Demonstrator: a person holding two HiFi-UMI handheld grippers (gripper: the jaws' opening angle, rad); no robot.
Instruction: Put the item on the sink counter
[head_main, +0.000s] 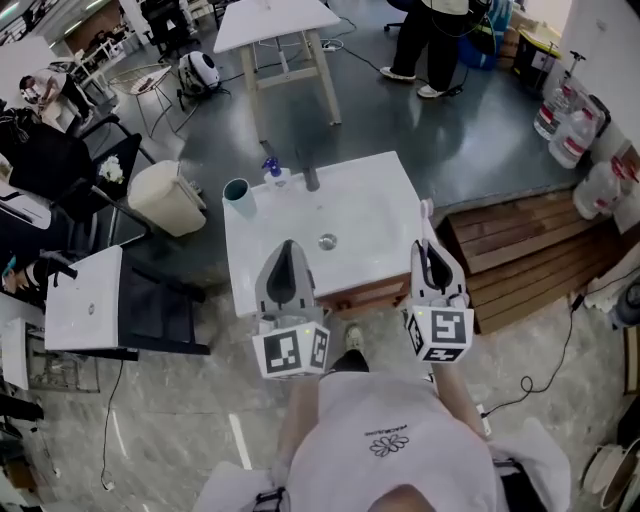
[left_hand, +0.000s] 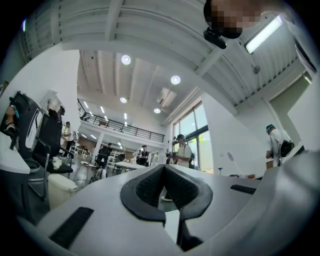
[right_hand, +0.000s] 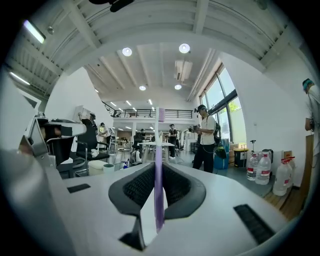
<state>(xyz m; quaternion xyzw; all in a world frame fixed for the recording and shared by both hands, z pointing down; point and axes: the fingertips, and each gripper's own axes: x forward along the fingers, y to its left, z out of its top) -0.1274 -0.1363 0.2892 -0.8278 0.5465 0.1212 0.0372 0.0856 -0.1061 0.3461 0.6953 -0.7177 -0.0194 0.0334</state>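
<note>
On the far left corner of the white sink counter (head_main: 372, 192) stand a teal cup (head_main: 237, 193) and a blue-topped bottle (head_main: 272, 173), beside the faucet (head_main: 310, 179). My left gripper (head_main: 289, 250) hovers over the counter's near edge with its jaws pressed together on nothing. My right gripper (head_main: 426, 248), over the counter's right edge, clamps a thin purple stick (right_hand: 158, 150) upright between its pads, tip rising above the jaws.
</note>
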